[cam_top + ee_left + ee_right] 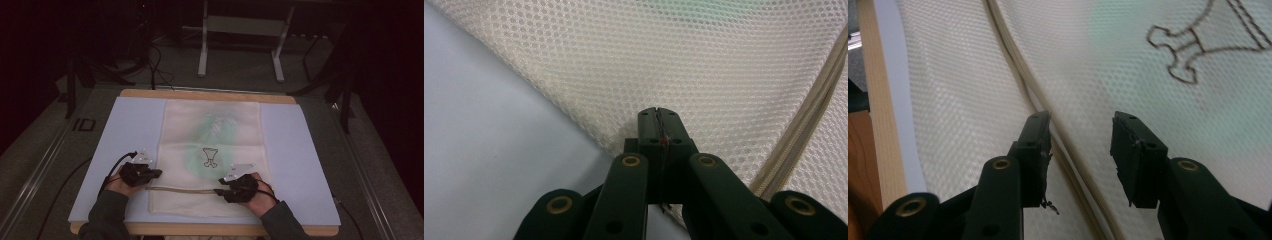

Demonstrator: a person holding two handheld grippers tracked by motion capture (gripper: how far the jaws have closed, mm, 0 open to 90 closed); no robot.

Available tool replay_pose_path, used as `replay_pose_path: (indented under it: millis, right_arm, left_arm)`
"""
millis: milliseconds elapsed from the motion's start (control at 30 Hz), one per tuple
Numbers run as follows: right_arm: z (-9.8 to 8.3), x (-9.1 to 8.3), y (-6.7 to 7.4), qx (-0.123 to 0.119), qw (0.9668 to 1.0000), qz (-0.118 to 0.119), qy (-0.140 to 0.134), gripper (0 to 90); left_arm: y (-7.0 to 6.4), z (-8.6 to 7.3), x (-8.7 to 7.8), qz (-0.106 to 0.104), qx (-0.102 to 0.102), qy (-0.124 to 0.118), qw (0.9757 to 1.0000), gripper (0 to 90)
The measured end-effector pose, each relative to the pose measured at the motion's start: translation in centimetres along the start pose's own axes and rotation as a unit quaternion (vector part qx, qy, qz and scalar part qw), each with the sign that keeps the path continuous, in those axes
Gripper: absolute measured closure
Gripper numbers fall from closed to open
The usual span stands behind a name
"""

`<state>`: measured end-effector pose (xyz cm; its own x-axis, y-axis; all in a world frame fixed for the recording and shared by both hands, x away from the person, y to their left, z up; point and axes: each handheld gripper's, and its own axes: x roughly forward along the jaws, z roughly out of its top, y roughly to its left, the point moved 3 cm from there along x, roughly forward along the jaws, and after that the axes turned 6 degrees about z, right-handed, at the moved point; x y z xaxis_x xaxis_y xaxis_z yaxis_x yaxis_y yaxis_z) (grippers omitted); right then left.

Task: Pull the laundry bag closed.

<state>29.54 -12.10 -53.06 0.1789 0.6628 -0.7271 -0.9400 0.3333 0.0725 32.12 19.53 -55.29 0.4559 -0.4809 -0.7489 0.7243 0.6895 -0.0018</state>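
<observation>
The mesh bag (pixel 210 155) lies flat mid-surface on a pale mat (pixel 310 160). At its left edge the left claw (pixel 657 116) is clamped on the mesh; above its zipper (pixel 1013 55) the right claw (pixel 1080 132) stands apart.

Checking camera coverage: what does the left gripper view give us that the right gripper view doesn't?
Left gripper view: the left gripper, jaws shut at the mesh bag's edge, beside the pale blue mat.
Right gripper view: the right gripper, jaws open over the zipper, plus the outline drawing showing through the mesh and the wooden table edge.
Both: white mesh, the zipper and blue mat.
</observation>
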Motion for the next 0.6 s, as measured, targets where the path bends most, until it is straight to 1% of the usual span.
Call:
replay_pose_path:
  millis: [233, 333, 500, 600]
  right_arm:
    - [1.3, 1.2, 0.7, -0.017, 0.9998, 0.014, 0.001, 59.5]
    - [1.8, 1.8, 1.0, -0.021, 0.9996, 0.020, 0.003, 59.7]
    - [2.6, 2.6, 1.4, -0.029, 0.9992, 0.028, 0.002, 60.1]
    - [2.9, 3.0, 1.6, -0.033, 0.9989, 0.033, 0.002, 60.4]
  left_arm:
    - [0.2, -0.1, 0.0, -0.009, -0.008, -0.001, 0.9999, 89.7]
    - [0.3, -0.1, 0.0, -0.015, -0.014, -0.004, 0.9998, 89.7]
    - [0.4, -0.1, 0.0, -0.016, -0.016, -0.002, 0.9997, 89.5]
    - [0.5, -0.1, -0.1, -0.021, -0.022, -0.003, 0.9995, 89.6]
